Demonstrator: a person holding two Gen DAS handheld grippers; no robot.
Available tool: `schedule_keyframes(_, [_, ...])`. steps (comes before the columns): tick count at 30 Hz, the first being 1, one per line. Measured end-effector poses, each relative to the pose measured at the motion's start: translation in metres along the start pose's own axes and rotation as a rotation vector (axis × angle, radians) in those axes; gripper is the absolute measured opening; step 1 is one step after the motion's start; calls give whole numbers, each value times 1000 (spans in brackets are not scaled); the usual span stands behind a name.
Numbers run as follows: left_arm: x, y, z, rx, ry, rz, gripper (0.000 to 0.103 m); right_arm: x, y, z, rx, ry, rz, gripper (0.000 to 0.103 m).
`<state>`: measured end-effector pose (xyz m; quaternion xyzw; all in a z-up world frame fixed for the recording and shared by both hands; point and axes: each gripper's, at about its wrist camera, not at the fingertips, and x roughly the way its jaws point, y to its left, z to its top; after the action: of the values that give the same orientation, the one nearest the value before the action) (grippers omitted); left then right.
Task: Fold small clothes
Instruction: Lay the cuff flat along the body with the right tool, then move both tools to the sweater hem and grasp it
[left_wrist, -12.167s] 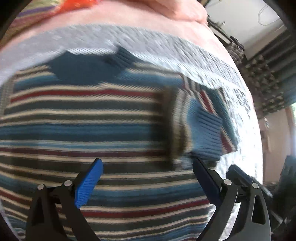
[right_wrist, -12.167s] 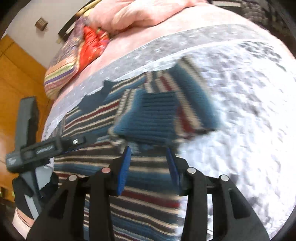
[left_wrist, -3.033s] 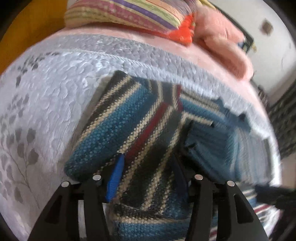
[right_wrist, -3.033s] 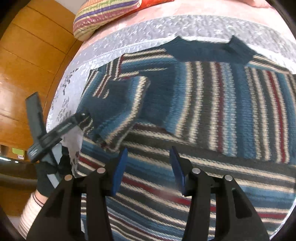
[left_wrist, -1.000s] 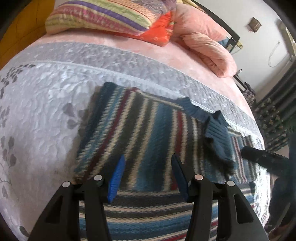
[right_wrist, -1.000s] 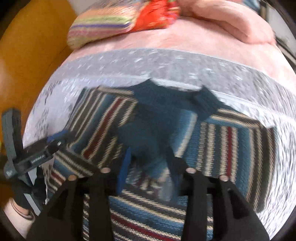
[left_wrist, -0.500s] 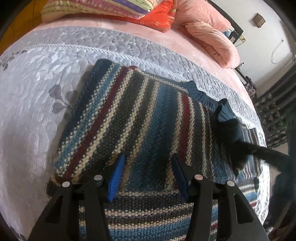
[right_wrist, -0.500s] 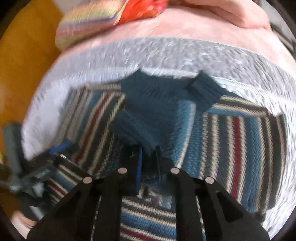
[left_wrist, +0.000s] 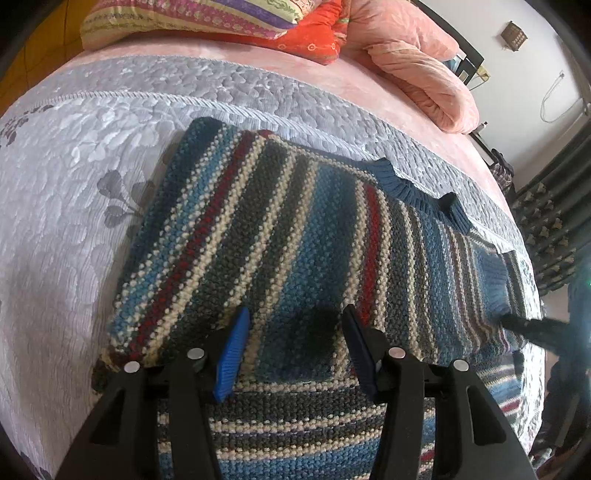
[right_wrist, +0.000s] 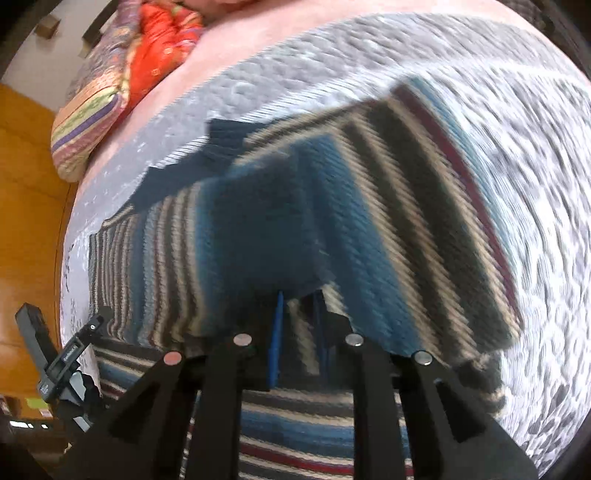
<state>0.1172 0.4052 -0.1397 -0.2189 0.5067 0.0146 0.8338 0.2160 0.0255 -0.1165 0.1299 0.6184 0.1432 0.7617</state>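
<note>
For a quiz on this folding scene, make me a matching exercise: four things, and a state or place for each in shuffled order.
Things:
1. left gripper
2. right gripper
3. sweater
4. striped pillow

States or places:
A. shut on a sweater fold
B. at the head of the bed, beside an orange cushion
C. open, fingers apart over the knit
D. lying on the grey bedspread, sides folded in

Pairs: 1-C, 2-A, 3-D, 4-B

A striped pillow (left_wrist: 192, 18) and peach duvet (left_wrist: 424, 70) lie on the grey bedspread (left_wrist: 55, 166).
</note>
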Motion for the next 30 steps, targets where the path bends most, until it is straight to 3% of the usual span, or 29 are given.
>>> schedule_keyframes(6, [-5,-8,2,10,8,43,53,-29,-13,-6,37,-73,30,17])
schedule_keyframes(10, [-23,-32,5,45,-48,18,53,-43,25,5,-49,-111,85,17])
schedule_keyframes(14, [-18,-68,11,101,-33,-22,53,-23,76,10,-169,-68,51,21])
schedule_keyframes(17, [0,-78,12,124,10,19,53,1,92,11,-197,-23,-7,21])
schedule_keyframes(21, [18,-68,8,93,41,34,53,28,84,4,-216,31,-80,21])
schedule_keyframes(30, [29,-67,0,153,30,84,55,50,77,4,-211,31,-60,19])
